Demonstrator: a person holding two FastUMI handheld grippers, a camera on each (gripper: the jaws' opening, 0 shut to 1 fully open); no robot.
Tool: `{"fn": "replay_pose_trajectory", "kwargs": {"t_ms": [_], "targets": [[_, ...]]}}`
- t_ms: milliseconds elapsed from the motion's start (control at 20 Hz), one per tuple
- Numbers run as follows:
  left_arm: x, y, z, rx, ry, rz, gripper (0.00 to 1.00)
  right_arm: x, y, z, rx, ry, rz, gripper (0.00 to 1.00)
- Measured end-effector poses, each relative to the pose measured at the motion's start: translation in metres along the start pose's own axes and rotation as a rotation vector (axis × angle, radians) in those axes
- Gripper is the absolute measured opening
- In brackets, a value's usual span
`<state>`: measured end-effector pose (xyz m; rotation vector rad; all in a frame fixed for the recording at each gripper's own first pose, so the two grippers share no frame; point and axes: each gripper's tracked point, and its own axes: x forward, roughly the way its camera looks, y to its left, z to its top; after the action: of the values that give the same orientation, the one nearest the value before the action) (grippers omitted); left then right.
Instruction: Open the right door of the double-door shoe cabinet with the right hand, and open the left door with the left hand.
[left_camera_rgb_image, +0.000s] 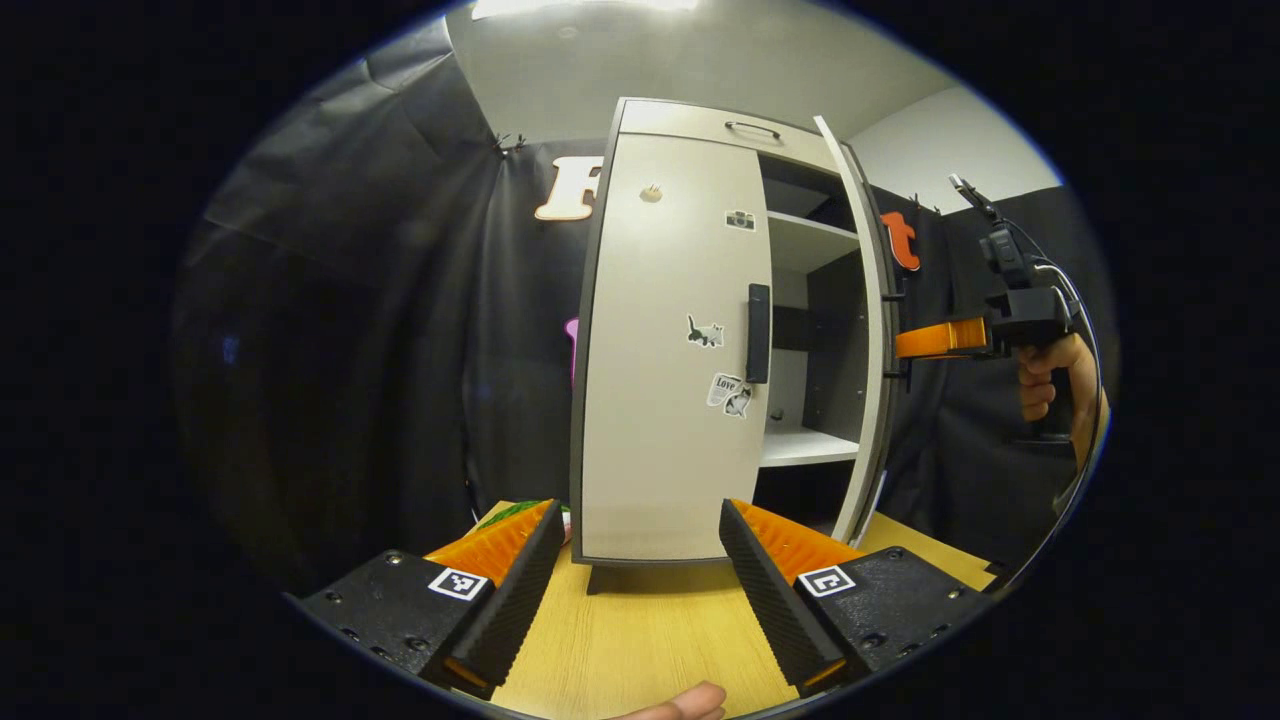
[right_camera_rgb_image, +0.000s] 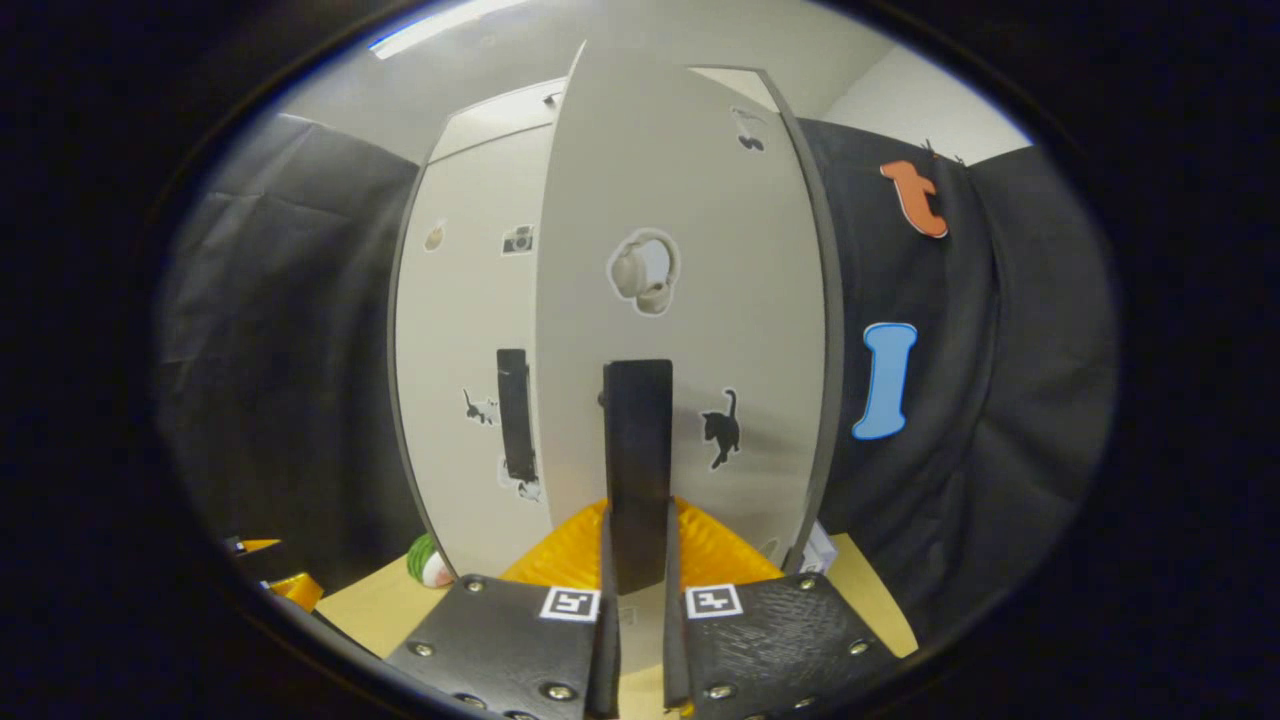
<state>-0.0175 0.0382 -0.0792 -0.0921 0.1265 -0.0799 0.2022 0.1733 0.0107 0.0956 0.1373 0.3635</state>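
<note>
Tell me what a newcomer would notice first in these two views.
The tall shoe cabinet on the wooden table: its right door swung open onto bare shelves, its left door shut. In the right gripper view, the right gripper clamps that door's dark handle.

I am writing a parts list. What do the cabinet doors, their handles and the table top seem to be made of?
Left door and right door: probably laminated board, pale smooth matt faces with dark edging. Left door handle and right door handle: flat black bars, plastic or painted metal, I cannot tell which. Table: light wood grain, likely laminate.
</note>
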Motion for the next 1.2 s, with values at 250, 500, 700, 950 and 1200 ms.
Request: {"fn": "replay_pose_trajectory", "kwargs": {"t_ms": [250, 500, 700, 950, 1200], "targets": [[-0.001, -0.016, -0.002, 0.021, 0.0, -0.026, 0.97, -0.012, -0.01, 0.0, 0.012, 0.004, -0.01, 0.17], [0.002, -0.032, -0.009, 0.02, 0.017, -0.048, 0.97, -0.022, -0.026, 0.001, -0.02, -0.013, -0.022, 0.16], [0.002, -0.048, -0.015, 0.031, 0.025, -0.075, 0.97, -0.033, -0.04, 0.0, -0.006, -0.01, -0.045, 0.16], [0.001, -0.071, -0.014, 0.028, 0.024, -0.118, 0.97, -0.043, -0.059, -0.001, 0.021, -0.009, -0.074, 0.16], [0.0, -0.082, -0.016, 0.041, 0.023, -0.132, 0.97, -0.049, -0.079, -0.001, 0.0, -0.027, -0.123, 0.16]]}}
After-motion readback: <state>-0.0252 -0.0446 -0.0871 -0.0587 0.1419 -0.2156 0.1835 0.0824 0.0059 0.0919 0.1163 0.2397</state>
